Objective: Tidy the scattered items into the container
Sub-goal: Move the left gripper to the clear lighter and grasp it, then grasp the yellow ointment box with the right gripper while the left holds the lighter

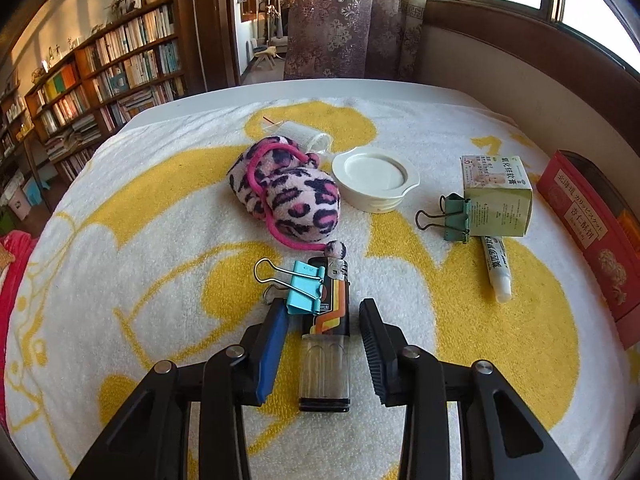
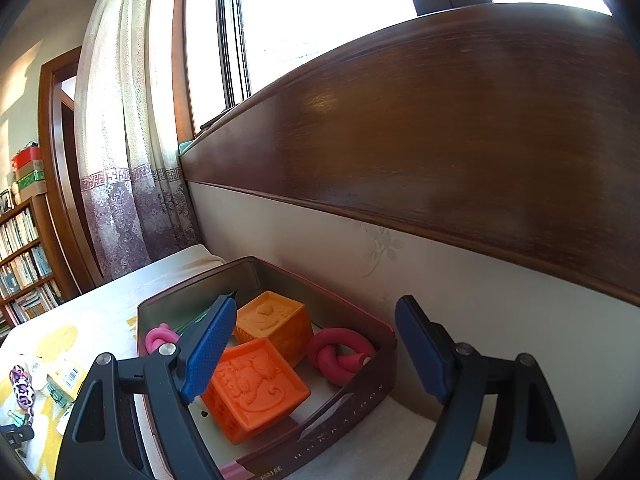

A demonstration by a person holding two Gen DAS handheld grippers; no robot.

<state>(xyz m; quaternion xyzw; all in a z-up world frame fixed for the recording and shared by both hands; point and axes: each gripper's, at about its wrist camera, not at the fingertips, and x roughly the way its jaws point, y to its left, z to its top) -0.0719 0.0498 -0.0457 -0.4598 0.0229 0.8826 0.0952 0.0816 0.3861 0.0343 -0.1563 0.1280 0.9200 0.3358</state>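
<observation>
Landmark: the lighter, lying flat on the yellow-and-white towel that covers the bench
Left of lighter: a blue binder clip touching its upper left edge, wire handles pointing away to the left
Beyond lighter: a pink leopard plush pouch, its pompom cord ending just at the lighter's metal head; a white lid further back to the right
Right of lighter: a teal binder clip against a medicine carton, a white ointment tube lying out from under the carton; the red container at the far right edge
Lighter axis: long axis runs straight away from the camera, metal head far, clear tank near
Left tool: released, fingers spread either side of the lighter, not touching it; the blue clip sits at the left fingertip
Right tool: released, gripping nothing, hanging over the container
Container contents: two orange blocks and knotted pink rings
</observation>
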